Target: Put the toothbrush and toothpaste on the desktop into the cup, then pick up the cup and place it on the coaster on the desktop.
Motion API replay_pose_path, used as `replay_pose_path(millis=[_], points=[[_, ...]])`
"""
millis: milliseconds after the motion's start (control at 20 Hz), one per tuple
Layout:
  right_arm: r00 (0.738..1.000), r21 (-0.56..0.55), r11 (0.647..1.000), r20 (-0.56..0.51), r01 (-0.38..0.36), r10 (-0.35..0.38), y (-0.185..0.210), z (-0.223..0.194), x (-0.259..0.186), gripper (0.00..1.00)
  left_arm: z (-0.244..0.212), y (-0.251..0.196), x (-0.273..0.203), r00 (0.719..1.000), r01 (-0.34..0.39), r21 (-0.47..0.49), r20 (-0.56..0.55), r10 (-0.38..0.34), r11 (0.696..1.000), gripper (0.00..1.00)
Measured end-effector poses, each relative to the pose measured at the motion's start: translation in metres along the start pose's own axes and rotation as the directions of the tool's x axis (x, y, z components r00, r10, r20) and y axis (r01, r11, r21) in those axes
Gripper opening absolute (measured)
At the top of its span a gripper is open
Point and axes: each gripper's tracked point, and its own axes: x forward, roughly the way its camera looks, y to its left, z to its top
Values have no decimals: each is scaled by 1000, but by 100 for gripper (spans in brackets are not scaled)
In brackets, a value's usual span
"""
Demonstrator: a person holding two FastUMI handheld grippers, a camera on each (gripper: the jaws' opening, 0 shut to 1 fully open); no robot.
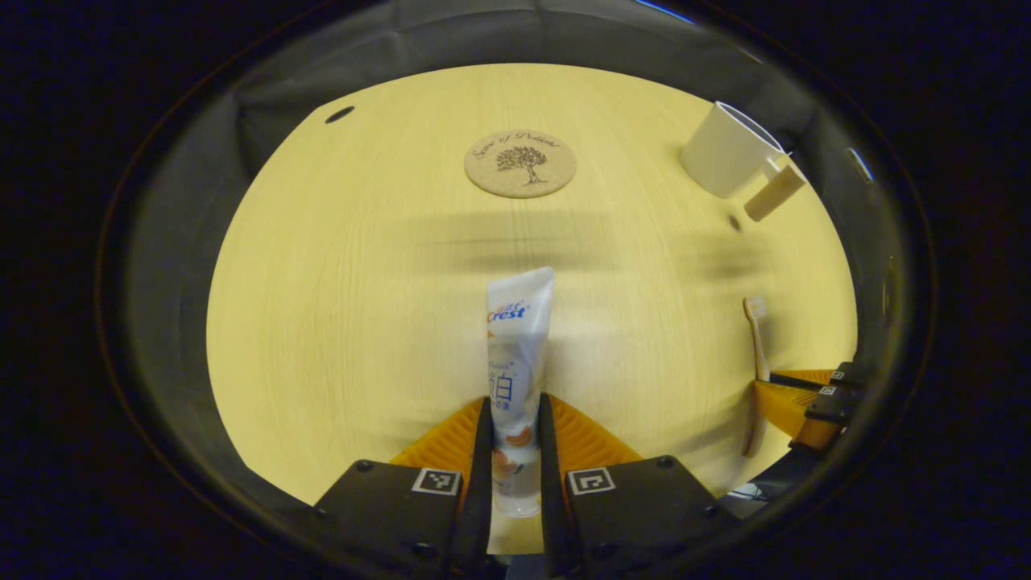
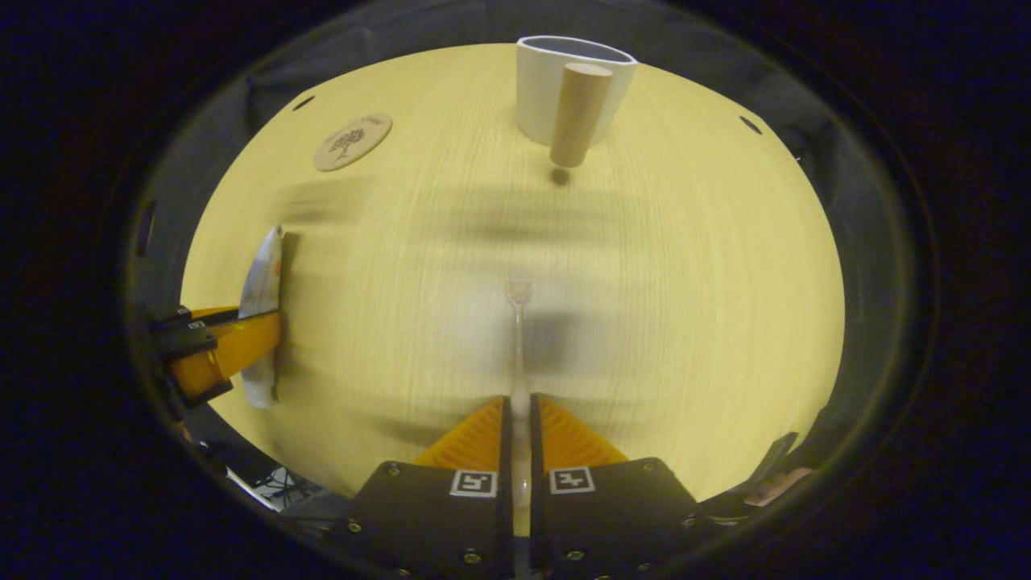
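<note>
While lit, pale wooden desktop (image 1: 338, 306).

— What can't you see well?
— The toothbrush (image 2: 519, 322) looks blurry, and its handle hides between the right gripper (image 2: 516, 419) fingers at six o'clock.
— And the toothpaste (image 1: 515, 379)?
— Its bottom end hides between the left gripper (image 1: 514, 427) fingers. The words on the coaster (image 1: 520, 163) at twelve o'clock are too small.

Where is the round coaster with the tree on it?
In the left gripper view the cork coaster lies flat on the wooden desktop, straight beyond the toothpaste tube, with the white cup off to its right.
</note>
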Motion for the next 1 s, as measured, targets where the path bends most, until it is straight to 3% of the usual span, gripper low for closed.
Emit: replay_pose_path(millis=[300,550,650,1000], points=[[999,-3,999,6,-36,36,0,1,-1,5,1,1,-2,1000,14,9,20,-14,1000,25],[998,-14,999,39,-53,53,2,0,-12,2,-1,0,-3,999,22,-3,32,-22,1000,25],[996,-11,998,62,-59,59,2,3,-20,2,0,1,-7,998,22,-8,54,-21,1000,17],[974,-10,997,213,-79,79,0,25,-54,2,15,-9,-26,984,57,-11,168,-54,998,19]])
